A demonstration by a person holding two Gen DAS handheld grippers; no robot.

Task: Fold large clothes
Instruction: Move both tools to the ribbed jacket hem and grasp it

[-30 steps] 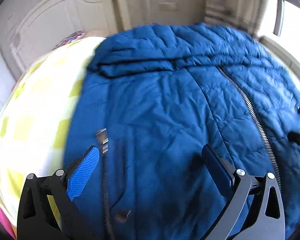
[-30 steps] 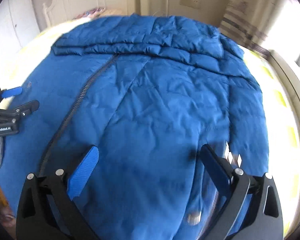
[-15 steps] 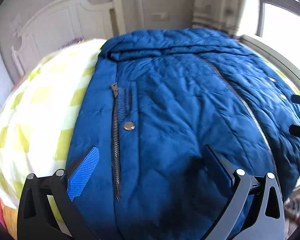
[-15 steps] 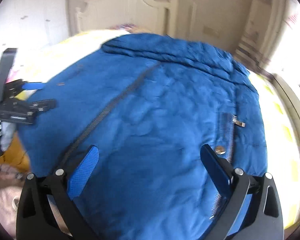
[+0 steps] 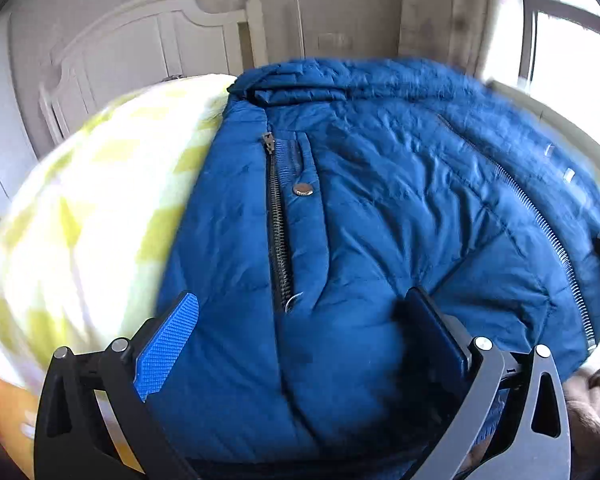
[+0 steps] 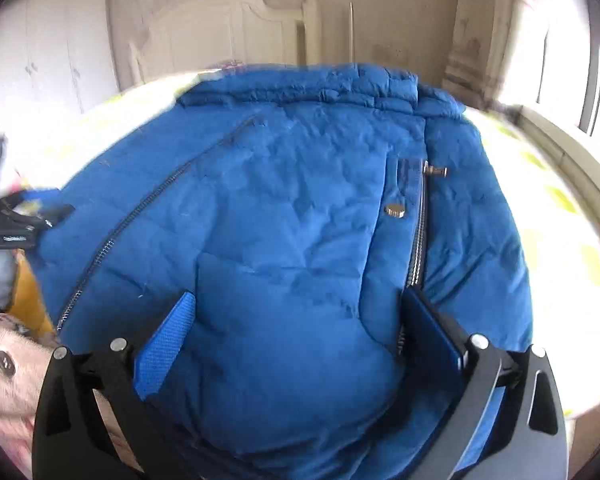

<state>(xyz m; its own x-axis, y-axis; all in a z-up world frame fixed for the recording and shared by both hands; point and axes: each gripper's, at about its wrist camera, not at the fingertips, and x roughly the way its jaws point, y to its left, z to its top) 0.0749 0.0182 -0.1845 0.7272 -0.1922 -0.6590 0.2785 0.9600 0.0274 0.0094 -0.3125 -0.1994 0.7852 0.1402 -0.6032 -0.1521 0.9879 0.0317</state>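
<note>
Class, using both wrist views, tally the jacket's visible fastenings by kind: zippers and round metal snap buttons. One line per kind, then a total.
Zippers: 3: left pocket zipper, front zipper, right pocket zipper
Round metal snap buttons: 2: left pocket snap, right pocket snap
Total: 5, all on one blue puffer jacket

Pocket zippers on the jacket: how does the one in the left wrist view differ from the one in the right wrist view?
The left pocket zipper looks dark, with its snap on its right. The right pocket zipper looks silvery, with its snap on its left. Both run lengthwise near the side edges of the blue jacket.
</note>
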